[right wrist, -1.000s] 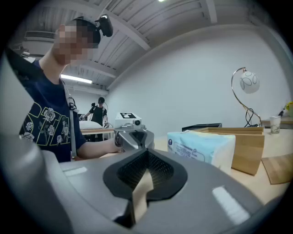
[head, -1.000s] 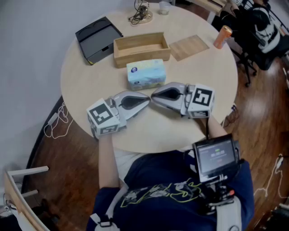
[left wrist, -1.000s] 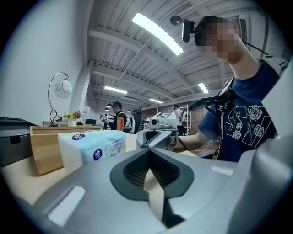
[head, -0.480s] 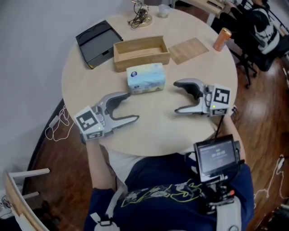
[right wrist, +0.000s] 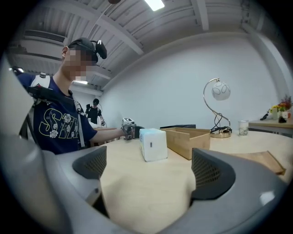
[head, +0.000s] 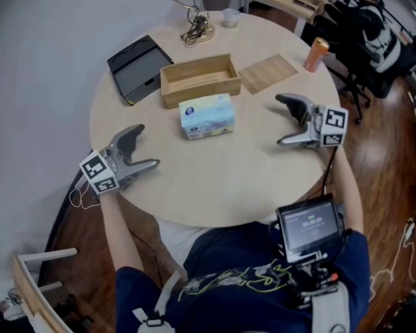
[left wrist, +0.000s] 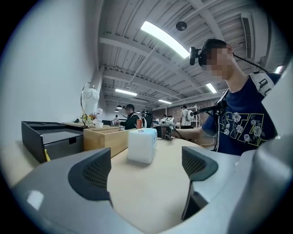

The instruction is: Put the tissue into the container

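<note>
A pale blue tissue pack [head: 207, 116] lies on the round table [head: 214, 188], just in front of an open wooden box [head: 198, 78]. My left gripper [head: 142, 148] rests at the table's left edge, jaws opening wide with nothing between them. My right gripper [head: 282, 119] is at the right side, jaws also opening and empty. Both point toward the tissue pack [left wrist: 142, 145], which stands well ahead of each; in the right gripper view the pack [right wrist: 152, 144] stands beside the box [right wrist: 187, 141].
A dark tray [head: 135, 68] sits at the back left, a thin wooden board [head: 268, 69] to the right of the box. An orange can [head: 315, 53], a small cup [head: 230, 17] and a lamp base [head: 199, 28] stand along the far edge. A chair [head: 364, 39] is beyond.
Both grippers were shut with their tips together at the middle front of the table. They have swung apart to the left and right edges and opened wide.
</note>
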`<state>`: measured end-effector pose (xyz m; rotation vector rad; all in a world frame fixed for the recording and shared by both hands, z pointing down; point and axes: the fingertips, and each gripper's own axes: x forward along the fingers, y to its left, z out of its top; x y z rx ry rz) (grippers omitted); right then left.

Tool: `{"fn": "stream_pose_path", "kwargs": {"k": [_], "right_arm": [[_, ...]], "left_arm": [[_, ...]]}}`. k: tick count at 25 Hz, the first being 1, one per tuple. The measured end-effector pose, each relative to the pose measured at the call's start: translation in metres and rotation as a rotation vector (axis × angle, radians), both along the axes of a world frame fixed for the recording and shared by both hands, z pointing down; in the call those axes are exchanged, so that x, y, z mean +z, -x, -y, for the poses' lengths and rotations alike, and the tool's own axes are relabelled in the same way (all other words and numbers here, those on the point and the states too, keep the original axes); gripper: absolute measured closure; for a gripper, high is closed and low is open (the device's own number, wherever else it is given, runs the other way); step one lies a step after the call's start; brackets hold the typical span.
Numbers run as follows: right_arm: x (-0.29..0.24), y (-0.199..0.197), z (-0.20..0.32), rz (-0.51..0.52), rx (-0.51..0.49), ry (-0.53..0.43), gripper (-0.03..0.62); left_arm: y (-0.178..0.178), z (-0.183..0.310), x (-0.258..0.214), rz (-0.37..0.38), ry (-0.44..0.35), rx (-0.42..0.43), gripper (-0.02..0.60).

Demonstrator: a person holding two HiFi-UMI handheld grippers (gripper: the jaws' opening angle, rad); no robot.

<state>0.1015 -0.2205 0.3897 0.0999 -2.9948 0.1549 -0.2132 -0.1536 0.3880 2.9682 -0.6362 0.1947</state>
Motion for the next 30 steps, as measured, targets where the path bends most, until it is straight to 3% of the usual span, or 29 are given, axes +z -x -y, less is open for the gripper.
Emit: {"fn": "stream_pose_path", "kwargs": {"k": [5, 17, 21, 23, 30], "right_arm": [[-0.001, 0.046, -0.002, -0.010, -0.095, -0.023, 0.023], [0.003, 0.151, -0.007, -0.110, -0.264, -0.015, 0.025], [0.007, 0.180, -0.002, -0.143, -0.204, -0.004, 0.052], [0.006, 0.183, 0.006, -0.131, -0.149, -0.003, 0.174], [0.004, 0.180, 0.006, -0.111, -0.159, -0.009, 0.197]], "left_arm": [[-0.016, 0.023, 0.000, -0.004, -0.004, 0.013, 0.120], [-0.105, 0.054, -0.003, 0.019, 0.019, 0.137, 0.121], [-0.128, 0.070, 0.000, 0.042, 0.028, 0.086, 0.121], [-0.126, 0.076, -0.001, 0.034, 0.024, 0.036, 0.185], [-0.125, 0.074, -0.003, 0.021, 0.008, -0.001, 0.204]]}}
